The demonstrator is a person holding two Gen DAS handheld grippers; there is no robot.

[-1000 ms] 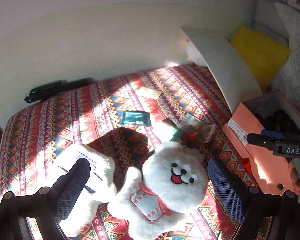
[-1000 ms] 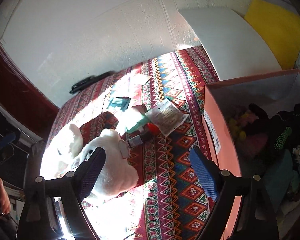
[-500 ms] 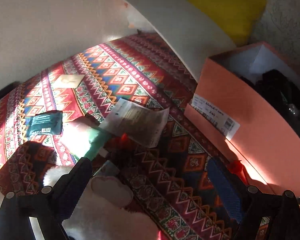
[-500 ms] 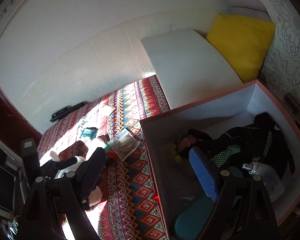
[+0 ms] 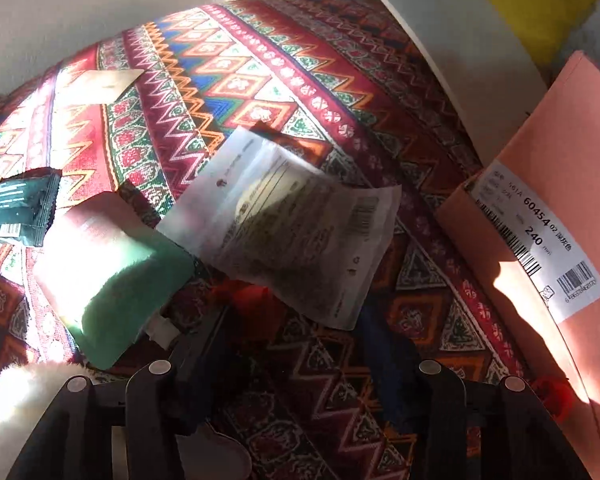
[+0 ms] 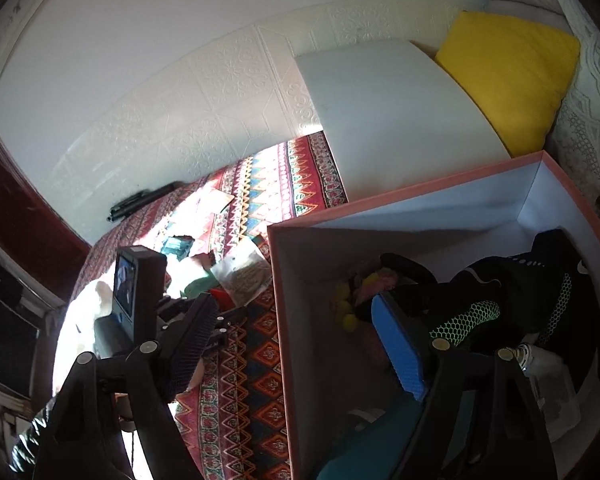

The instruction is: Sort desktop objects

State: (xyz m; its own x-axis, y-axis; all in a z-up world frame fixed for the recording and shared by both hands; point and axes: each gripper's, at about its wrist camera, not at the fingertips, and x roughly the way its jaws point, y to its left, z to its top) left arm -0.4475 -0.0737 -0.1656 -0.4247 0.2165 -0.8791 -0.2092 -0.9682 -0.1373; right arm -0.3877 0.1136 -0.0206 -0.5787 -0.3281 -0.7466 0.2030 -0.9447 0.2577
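My left gripper [image 5: 296,344] is open and low over the patterned cloth [image 5: 260,80]. Just ahead of its fingertips lies a clear printed packet [image 5: 296,224], with a red object [image 5: 252,300] partly hidden under its near edge. A green pouch [image 5: 116,272] lies to the left, a dark teal sachet [image 5: 16,208] beyond it, and a beige card [image 5: 100,84] farther back. The white plush toy [image 5: 20,400] shows at the lower left. My right gripper [image 6: 296,348] is open and empty above the pink box [image 6: 420,192], which holds a black glove with green mesh [image 6: 500,308].
The pink box's labelled side [image 5: 560,200] stands right of the left gripper. A white board [image 6: 392,108] and a yellow cushion [image 6: 508,76] lie behind the box. A black object [image 6: 140,202] rests against the wall. The left gripper's body [image 6: 140,292] appears in the right wrist view.
My left gripper swung away from the plush toy and moved forward and down toward the clear packet. My right gripper moved right from the cloth to above the box. Both stayed open.
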